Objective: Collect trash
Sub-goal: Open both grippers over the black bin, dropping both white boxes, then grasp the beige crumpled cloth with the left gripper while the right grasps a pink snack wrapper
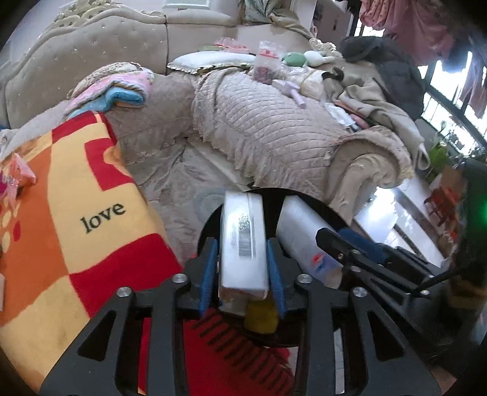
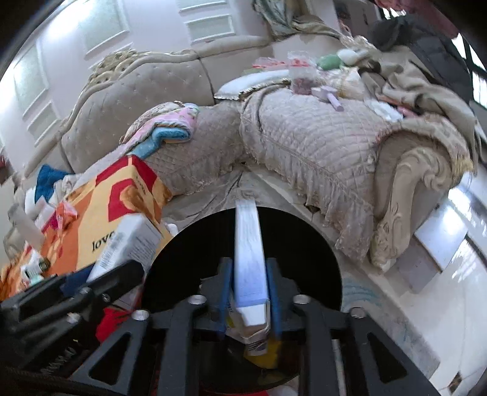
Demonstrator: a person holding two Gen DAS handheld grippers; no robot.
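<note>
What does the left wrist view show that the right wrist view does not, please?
Only the left wrist view: pink garments hanging by the window and a green potted plant. Only the right wrist view: white panelled wall and a dark blue cloth. Both: the beige quilted sofa, the orange-and-red "love" blanket, the round black bin.

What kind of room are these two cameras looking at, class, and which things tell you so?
Most likely a lived-in home sitting room. A tufted beige sofa runs along the wall, a quilted cover drapes its seat, and a "love" blanket and clothes lie about.
</note>
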